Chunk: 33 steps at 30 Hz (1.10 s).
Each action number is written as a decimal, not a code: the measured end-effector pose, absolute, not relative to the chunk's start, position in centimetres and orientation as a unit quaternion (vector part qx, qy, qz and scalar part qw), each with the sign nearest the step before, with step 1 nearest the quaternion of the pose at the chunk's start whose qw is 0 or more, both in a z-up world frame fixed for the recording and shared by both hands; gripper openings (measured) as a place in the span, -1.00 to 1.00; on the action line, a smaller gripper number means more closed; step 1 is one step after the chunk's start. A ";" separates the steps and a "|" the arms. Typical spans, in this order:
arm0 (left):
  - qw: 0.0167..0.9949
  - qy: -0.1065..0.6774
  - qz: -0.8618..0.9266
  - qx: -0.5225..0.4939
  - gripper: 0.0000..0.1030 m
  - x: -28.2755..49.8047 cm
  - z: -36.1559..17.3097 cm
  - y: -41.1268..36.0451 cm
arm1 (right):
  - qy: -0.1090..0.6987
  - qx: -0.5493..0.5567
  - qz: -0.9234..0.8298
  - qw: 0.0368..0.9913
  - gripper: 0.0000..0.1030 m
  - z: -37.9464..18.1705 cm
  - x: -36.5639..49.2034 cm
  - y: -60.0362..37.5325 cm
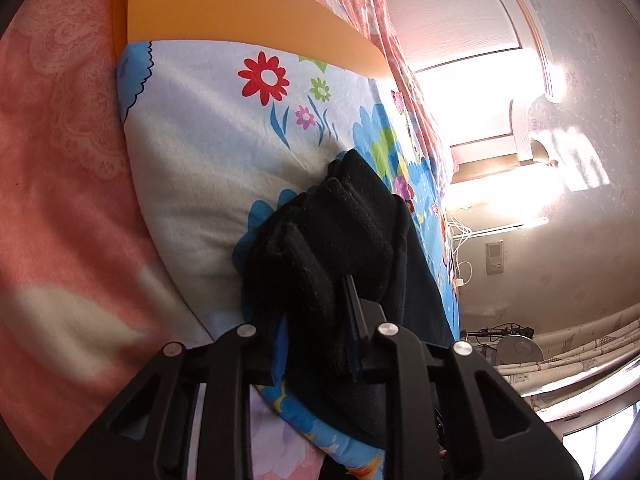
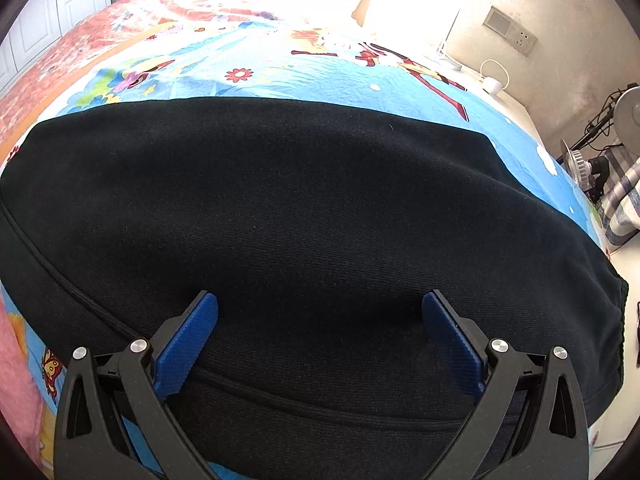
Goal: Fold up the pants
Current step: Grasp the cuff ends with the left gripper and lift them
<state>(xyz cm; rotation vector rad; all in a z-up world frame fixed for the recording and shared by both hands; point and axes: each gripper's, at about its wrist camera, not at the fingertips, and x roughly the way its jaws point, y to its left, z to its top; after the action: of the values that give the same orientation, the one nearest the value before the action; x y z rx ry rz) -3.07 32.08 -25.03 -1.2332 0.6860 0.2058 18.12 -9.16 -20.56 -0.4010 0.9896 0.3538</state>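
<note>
Left gripper (image 1: 316, 312) clamped bunched black pants (image 1: 340, 240); right gripper (image 2: 320, 304) spread wide over pants on flowered sheet (image 2: 280, 76).

R gripper (image 2: 320, 312): black arms w/ silver screws near blue textured pads (image 2: 188, 336); L gripper (image 1: 316, 320): same black arms, silver screws.

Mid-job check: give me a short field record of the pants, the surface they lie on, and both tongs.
pants: black pants, spread flat on the sheet
surface: bed with cartoon flower sheet
left tongs: left tongs clamped on a bunched fold of the pants
right tongs: right tongs open, blue pads over the cloth, gripping nothing
</note>
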 end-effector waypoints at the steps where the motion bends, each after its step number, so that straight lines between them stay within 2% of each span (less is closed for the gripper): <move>1: 0.757 0.314 0.093 -0.565 -0.66 -3.1 -24.6 32.2 | 0.473 -0.191 0.167 0.844 0.89 -20.4 18.2 -9.1; 4: 0.770 0.306 0.087 -0.553 -0.70 -3.1 -23.0 32.3 | 0.463 -0.196 0.172 0.847 0.81 -19.5 17.8 -8.7; 7: 0.779 0.298 0.085 -0.545 -0.72 -3.1 -21.6 32.0 | 0.437 -0.217 0.185 0.853 0.81 -19.0 16.7 -7.7; 10: 0.784 0.294 0.086 -0.540 -0.73 -3.0 -20.7 31.5 | 0.455 -0.234 0.193 0.837 0.81 -20.5 16.6 -7.1; 20: 0.784 0.310 0.082 -0.531 -0.73 -3.0 -20.7 31.8 | 0.445 -0.212 0.214 0.843 0.83 -21.0 16.8 -8.3; 23: 0.767 0.312 0.088 -0.554 -0.55 -3.3 -22.0 32.5 | 0.449 -0.207 0.216 0.842 0.83 -21.0 16.8 -8.4; 25: 0.757 0.309 0.091 -0.569 -0.13 -3.8 -22.8 32.9 | 0.449 -0.204 0.217 0.842 0.84 -21.1 16.9 -8.4; 28: 0.749 0.296 0.084 -0.586 -0.06 -4.6 -23.7 33.2 | 0.445 -0.200 0.218 0.845 0.87 -21.1 16.9 -8.4; 33: 0.741 0.290 0.077 -0.600 -0.09 -4.8 -25.6 33.2 | 0.444 -0.195 0.218 0.847 0.88 -21.2 17.0 -8.5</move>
<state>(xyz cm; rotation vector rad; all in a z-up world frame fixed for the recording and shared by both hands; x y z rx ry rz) -4.84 33.19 -25.56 -1.3159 0.6359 0.1690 17.00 -8.45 -21.21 -0.4117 0.9366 0.4599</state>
